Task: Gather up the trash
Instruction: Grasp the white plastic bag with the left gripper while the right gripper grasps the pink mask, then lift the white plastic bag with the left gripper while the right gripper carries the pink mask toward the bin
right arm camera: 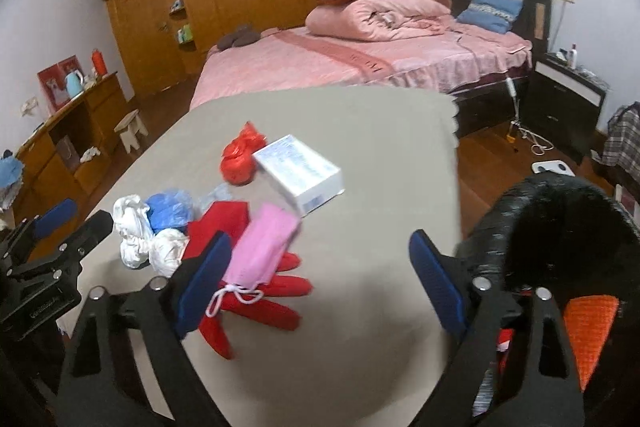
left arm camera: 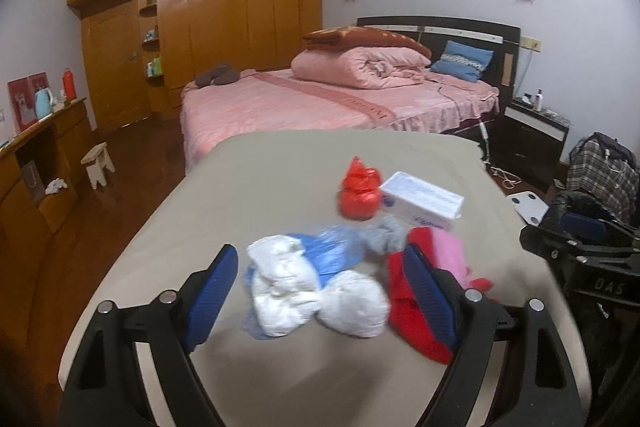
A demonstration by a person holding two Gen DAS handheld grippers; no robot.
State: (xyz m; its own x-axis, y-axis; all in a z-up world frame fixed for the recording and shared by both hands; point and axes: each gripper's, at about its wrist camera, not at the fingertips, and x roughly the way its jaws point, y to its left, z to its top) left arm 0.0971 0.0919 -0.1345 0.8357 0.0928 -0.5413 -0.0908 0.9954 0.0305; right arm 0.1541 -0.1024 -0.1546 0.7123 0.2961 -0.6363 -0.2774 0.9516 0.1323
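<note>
The left claw (left arm camera: 316,283) stands spread wide and holds nothing. The crumpled white wads (left arm camera: 316,291) lie between its fingers on the tabletop (left arm camera: 248,171), soft and loosely bunched against a blue plastic bag (left arm camera: 336,247); a close here could snag that bag too, or let one wad slip free. The right claw (right arm camera: 320,279) is also released and empty; its left finger overlaps the pink mask (right arm camera: 264,247) and red glove (right arm camera: 256,307), so it may drag the glove along.
</note>
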